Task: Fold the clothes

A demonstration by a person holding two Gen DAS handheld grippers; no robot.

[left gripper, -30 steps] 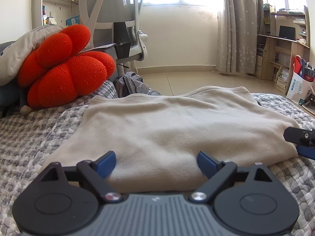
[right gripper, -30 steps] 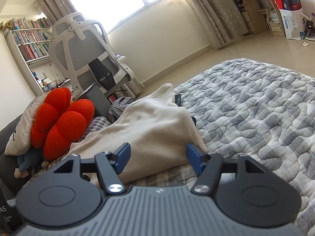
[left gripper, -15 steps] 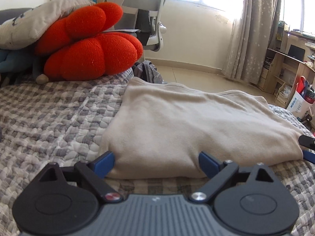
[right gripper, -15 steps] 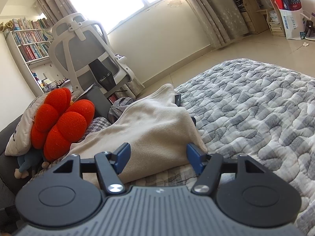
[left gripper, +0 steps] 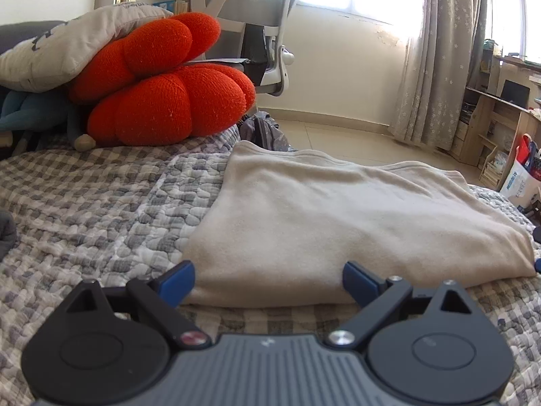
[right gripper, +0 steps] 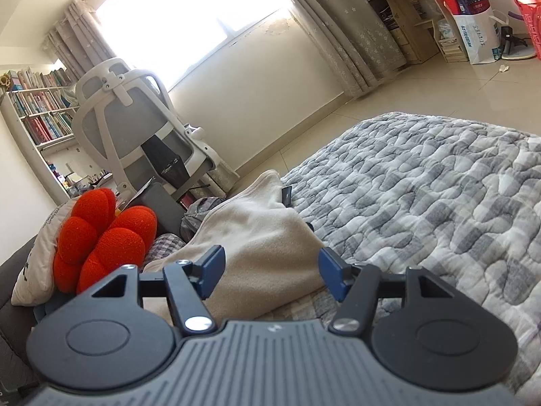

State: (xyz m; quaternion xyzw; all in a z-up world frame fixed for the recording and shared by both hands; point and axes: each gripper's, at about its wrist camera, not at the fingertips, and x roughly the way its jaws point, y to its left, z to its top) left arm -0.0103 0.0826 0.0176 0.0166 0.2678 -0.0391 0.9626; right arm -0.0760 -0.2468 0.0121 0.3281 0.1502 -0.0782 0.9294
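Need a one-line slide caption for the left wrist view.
Open left gripper poised at the near edge of a folded beige garment on a checked quilt, red cushion behind.

One folded beige garment (left gripper: 341, 223) lies on the one checked quilt (left gripper: 101, 203). Beyond the garment's far left corner: one red flower-shaped cushion (left gripper: 169, 88), one grey-white pillow (left gripper: 71, 44) resting on it, one office chair (left gripper: 263, 23) behind. Two hand-held grippers: left hand-held gripper (left gripper: 268, 279) and right hand-held gripper (right gripper: 270, 270), each with two blue fingertips, spread apart at the garment's near edge.
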